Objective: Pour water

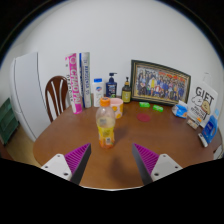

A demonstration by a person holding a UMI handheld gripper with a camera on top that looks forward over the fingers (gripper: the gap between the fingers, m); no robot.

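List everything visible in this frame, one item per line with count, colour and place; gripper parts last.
Table: one, brown wood, round, under everything.
Bottle: one, orange drink with yellow cap, upright just ahead of the jaws.
Cup: one, pinkish orange, behind the bottle.
Pump bottle: one, dark, at the table's back edge.
White bottle: one, blue cap, beside the pump bottle.
Framed photo: one, dark frame, leaning at the wall.
Books: a few, pink and white, standing at the back.
Gift box: one, white with dark lettering, beside the frame.
Chair: one, dark wood, beyond the table.
Gripper: one, purple pads, jaws open, holding nothing.
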